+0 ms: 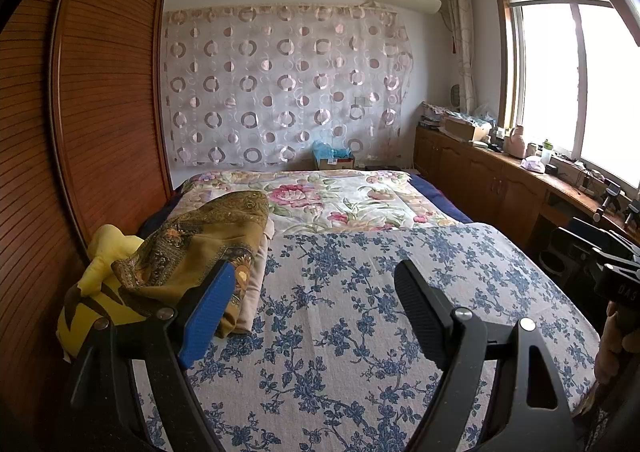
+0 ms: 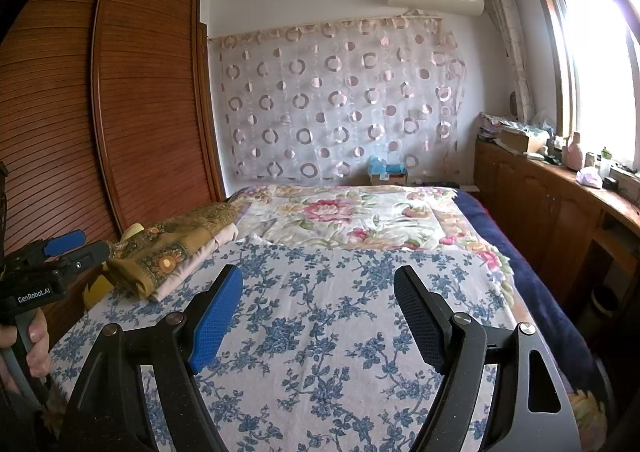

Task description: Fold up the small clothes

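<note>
A heap of clothes lies at the bed's left side: a brown-gold patterned garment point(image 1: 200, 248) point(image 2: 168, 248) on top of a beige one point(image 1: 252, 292) point(image 2: 192, 268), with a yellow garment point(image 1: 100, 292) beside it. A blue-flowered white cloth point(image 1: 360, 312) point(image 2: 328, 324) covers the near half of the bed. My left gripper point(image 1: 316, 284) hovers open above this cloth, its blue-padded finger just in front of the heap. My right gripper point(image 2: 318, 292) stands open over the same cloth, nothing between its fingers. In the right wrist view the left gripper point(image 2: 68, 248) appears at far left, held by a hand.
A pink-flowered quilt point(image 1: 340, 200) covers the far half of the bed. A louvred wooden wardrobe point(image 1: 100, 112) runs along the left. A low wooden cabinet point(image 1: 500, 180) with clutter stands under the window on the right. A box point(image 1: 336, 160) sits behind the bed.
</note>
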A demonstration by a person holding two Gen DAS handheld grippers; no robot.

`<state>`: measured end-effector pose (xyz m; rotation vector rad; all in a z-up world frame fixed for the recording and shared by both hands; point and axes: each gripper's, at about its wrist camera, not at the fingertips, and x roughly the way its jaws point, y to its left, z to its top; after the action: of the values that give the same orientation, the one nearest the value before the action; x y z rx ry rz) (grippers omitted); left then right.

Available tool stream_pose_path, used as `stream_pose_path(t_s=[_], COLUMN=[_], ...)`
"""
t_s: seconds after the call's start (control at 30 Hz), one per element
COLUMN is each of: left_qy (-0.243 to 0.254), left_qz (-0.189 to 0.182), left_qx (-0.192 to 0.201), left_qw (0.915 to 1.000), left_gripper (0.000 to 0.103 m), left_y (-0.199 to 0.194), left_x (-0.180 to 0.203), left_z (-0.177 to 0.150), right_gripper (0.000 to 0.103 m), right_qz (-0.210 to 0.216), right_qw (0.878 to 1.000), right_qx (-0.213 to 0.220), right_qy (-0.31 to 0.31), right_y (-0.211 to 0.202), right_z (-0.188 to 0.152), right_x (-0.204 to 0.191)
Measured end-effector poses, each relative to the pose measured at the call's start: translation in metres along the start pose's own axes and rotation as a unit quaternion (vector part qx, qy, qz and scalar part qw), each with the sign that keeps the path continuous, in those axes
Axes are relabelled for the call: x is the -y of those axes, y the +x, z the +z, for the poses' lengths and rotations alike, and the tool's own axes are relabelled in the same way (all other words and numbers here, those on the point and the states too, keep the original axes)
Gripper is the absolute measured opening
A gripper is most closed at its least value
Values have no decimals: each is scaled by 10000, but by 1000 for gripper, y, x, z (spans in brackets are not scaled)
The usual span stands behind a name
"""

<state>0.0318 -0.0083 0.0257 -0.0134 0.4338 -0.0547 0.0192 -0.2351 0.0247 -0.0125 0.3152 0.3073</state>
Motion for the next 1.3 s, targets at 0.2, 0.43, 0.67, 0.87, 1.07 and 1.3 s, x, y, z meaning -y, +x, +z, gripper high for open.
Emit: stream_pose_path(t_s=[0.2,0.43,0.67,0.87,1.07,1.3], left_qy=[9,-12,-6,-3,1,-10], left_qz=[1,22,17,23,21,17], left_qx=[-2,-4,2,5,8,11], left_qw=[10000,10000,10000,10000,10000,10000], left_gripper=[82,82,82,82,82,82], left_y=[1,0,0,0,0,0], left_x=[0,0,0,0,-1,-1], left_z=[-1,-1,-1,-1,-1,-1], right_gripper=[80,80,80,80,80,80], right_qz=[13,8,13,20,26,25], right_qw=[10000,10000,10000,10000,10000,10000], right_qx=[-7,-12,-1,-8,-4,1], right_qy=[4,16,12,19,16,17], right_y=[1,1,1,1,1,2], right_z=[1,1,1,2,2,3], right_x=[1,1,1,1,2,2])
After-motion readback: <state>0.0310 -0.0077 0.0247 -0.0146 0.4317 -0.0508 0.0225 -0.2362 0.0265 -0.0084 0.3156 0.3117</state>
